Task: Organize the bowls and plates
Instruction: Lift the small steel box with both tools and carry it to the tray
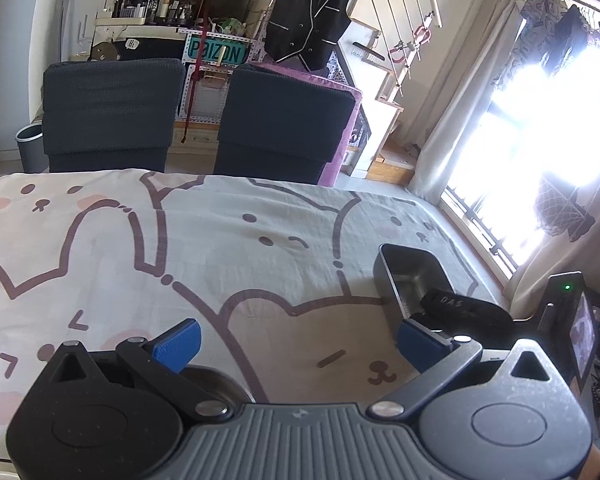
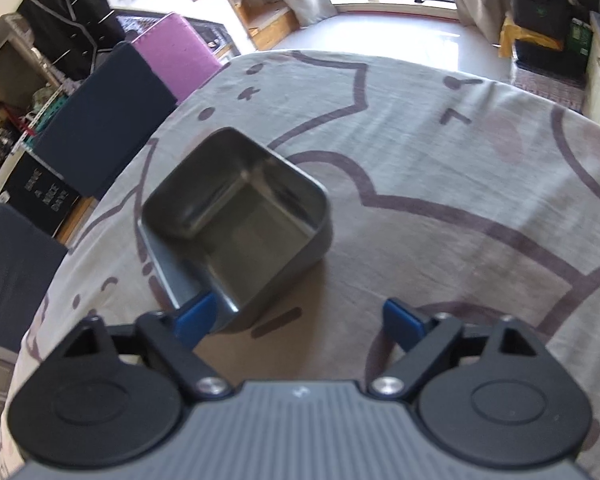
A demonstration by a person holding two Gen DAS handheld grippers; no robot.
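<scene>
A square steel bowl (image 2: 236, 216) stands empty on the cartoon-bear tablecloth (image 2: 440, 184). My right gripper (image 2: 300, 322) is open just in front of it. Its left blue pad (image 2: 196, 320) sits at the bowl's near corner, while the right pad (image 2: 404, 324) is well clear of the bowl. In the left wrist view the same bowl (image 1: 412, 276) lies to the right, partly hidden by a dark strap (image 1: 460, 306). My left gripper (image 1: 298, 344) is open over bare cloth. The rim of a round metal dish (image 1: 220, 384) shows under its left finger; most of the dish is hidden.
Two dark chairs (image 1: 112, 112) (image 1: 284, 124) stand at the table's far edge, one with a purple cover (image 2: 172, 52) behind it. A bright window (image 1: 540, 128) and curtain are on the right. The table's rounded edge (image 2: 380, 56) drops to the floor beyond the bowl.
</scene>
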